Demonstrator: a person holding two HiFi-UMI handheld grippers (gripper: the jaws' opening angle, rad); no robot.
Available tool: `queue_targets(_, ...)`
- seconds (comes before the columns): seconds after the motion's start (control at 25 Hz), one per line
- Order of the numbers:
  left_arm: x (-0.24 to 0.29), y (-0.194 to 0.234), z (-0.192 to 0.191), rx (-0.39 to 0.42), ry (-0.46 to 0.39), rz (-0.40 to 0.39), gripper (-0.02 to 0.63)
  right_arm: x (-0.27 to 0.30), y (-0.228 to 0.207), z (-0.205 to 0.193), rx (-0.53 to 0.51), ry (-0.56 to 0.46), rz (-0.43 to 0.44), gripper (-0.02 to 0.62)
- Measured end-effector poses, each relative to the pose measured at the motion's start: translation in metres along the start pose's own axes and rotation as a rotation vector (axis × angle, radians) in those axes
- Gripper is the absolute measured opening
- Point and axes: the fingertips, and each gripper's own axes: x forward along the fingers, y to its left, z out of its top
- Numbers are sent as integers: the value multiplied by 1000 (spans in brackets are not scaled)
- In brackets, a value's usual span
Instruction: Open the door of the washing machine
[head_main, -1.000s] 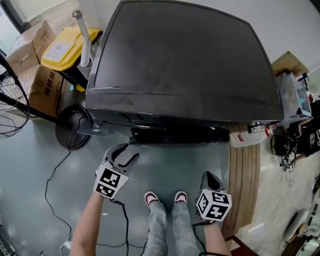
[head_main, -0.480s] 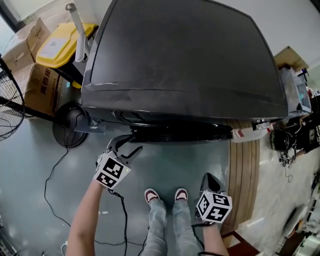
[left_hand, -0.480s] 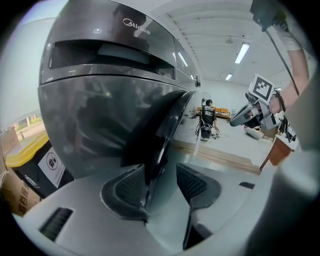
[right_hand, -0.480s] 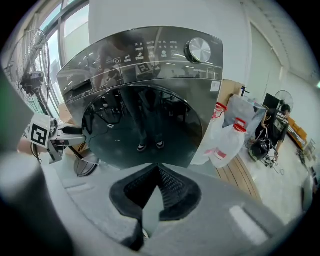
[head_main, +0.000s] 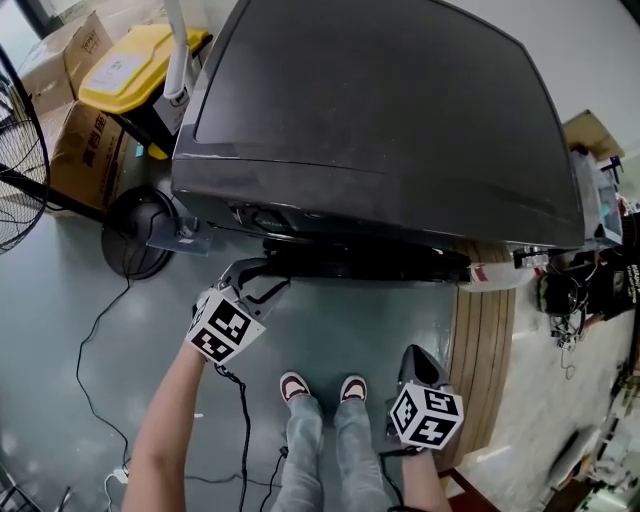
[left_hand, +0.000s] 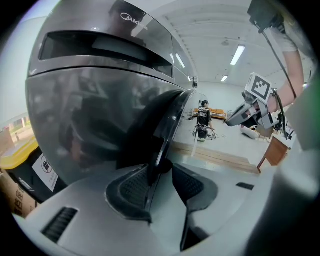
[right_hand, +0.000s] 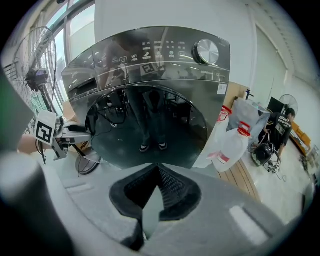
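The dark grey washing machine (head_main: 380, 110) fills the head view, and its round glossy door (right_hand: 150, 125) faces me. In the left gripper view the door's dark left edge (left_hand: 167, 125) runs down between the jaws. My left gripper (head_main: 262, 283) is at that edge, and its jaws have just been closing. The left pad (left_hand: 132, 187) lies against the edge, while a gap shows before the right pad. My right gripper (head_main: 418, 360) hangs back above the floor at the lower right, shut and empty. It also shows far off as a marker cube (left_hand: 259, 86).
A standing fan (head_main: 15, 170), cardboard boxes (head_main: 85, 150) and a yellow bin (head_main: 135, 65) crowd the left. White plastic jugs (right_hand: 232, 145) stand on wooden slats (head_main: 485, 330) right of the machine. A cable (head_main: 100, 340) trails over the floor. My shoes (head_main: 315, 385) are in front.
My left gripper has moved up to the door's left edge and its jaws have narrowed round it. The right gripper has stayed in place.
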Motion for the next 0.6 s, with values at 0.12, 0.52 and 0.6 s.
queue_targets(0.12, 2, -2, 1, -29, -7, -12, 141, 3, 2, -2, -8, 2, 12, 5)
queue_targets(0.52, 1, -2, 0, -80, 5, -5, 135, 2, 13, -8, -21, 7, 61, 5)
queue_targets(0.6, 1, -1, 0, -85, 10, -4, 136, 1, 12, -5, -25, 2, 65, 5)
